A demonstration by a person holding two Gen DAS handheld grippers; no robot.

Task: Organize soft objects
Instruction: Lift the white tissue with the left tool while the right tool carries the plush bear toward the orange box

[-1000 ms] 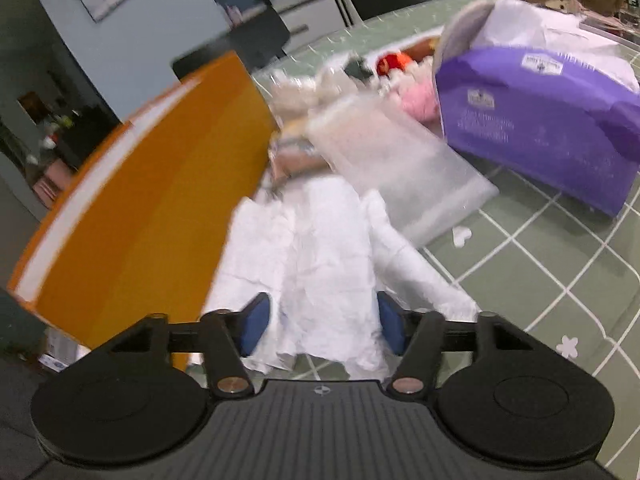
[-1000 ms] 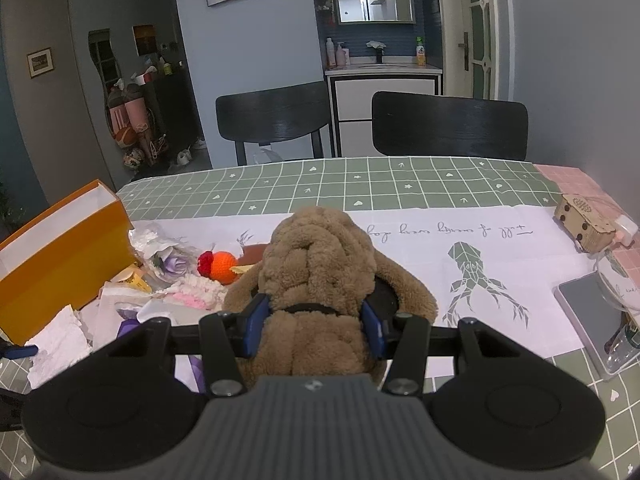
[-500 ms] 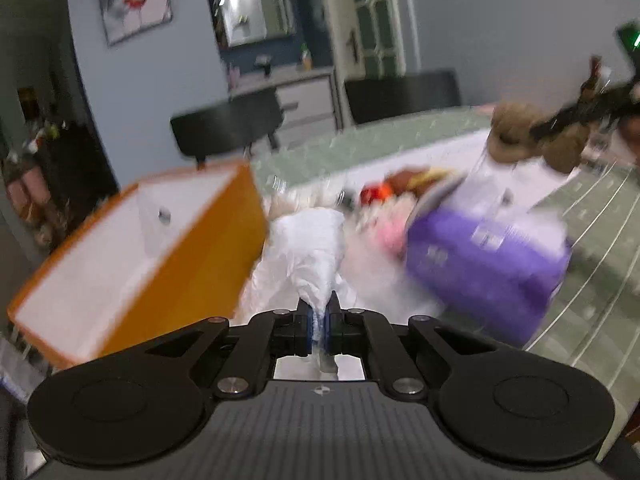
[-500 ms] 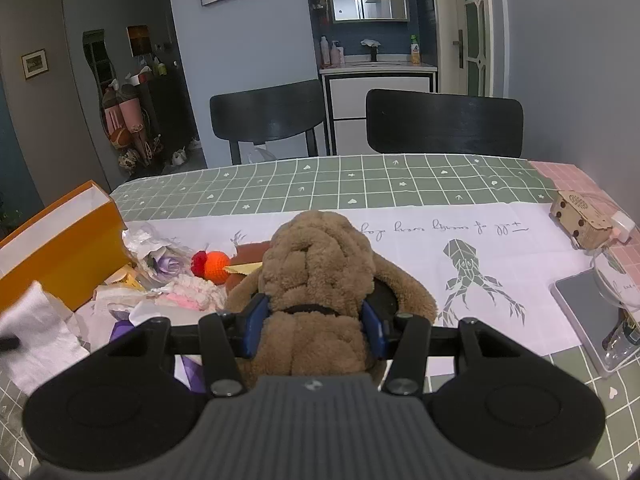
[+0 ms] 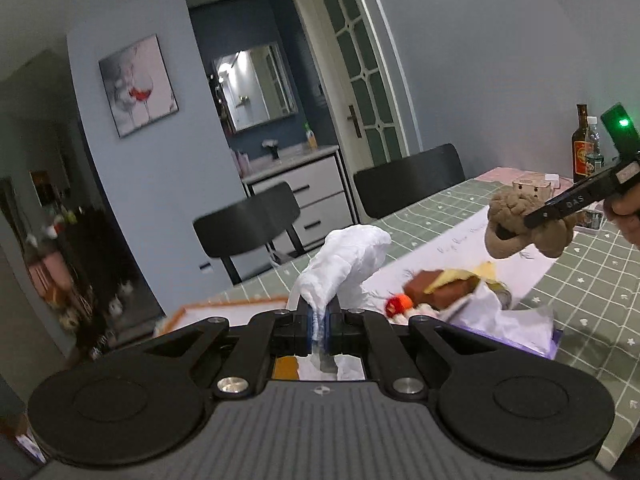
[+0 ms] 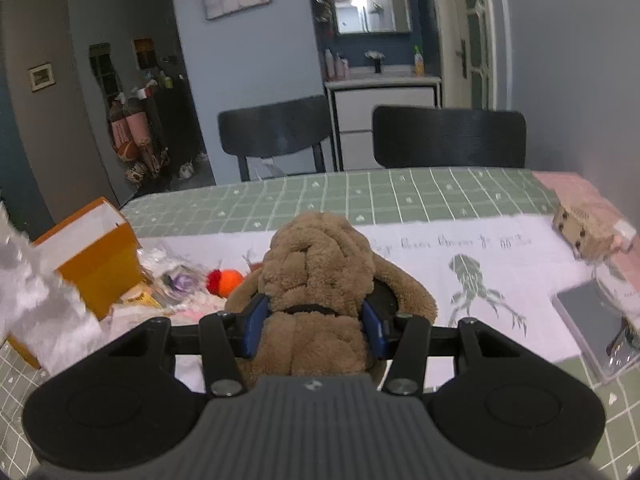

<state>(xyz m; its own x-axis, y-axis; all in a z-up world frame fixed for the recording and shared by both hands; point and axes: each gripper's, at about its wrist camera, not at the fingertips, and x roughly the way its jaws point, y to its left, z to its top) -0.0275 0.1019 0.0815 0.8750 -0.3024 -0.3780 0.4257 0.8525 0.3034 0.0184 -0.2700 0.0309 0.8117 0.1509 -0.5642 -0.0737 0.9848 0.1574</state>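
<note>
White and crinkled, the thin tissue paper (image 5: 348, 264) stands up from the left gripper (image 5: 319, 322), whose blue pads are pinched almost together on its lower edge. The sheet bunches into a narrow neck at the pads and billows out above into a puffy, wrinkled lump toward 1 o'clock. It hangs clear of the green checked tablecloth (image 5: 568, 292). In the right wrist view the same paper (image 6: 36, 300) shows as a pale blurred mass at 9 o'clock, in front of the orange box (image 6: 100, 268).

The right gripper (image 6: 314, 326) is about half spread and clamped on the brown plush dog (image 6: 316, 280), its blue pads pressing into the fuzzy body on both sides just below a dark collar. The toy's fur is tan and curly, with ears drooping to each side. From the left wrist view the dog (image 5: 516, 220) is held in the air at 2 o'clock, above the table. Below it lies a heap of small items, among them a red and orange ball (image 6: 224, 280).
</note>
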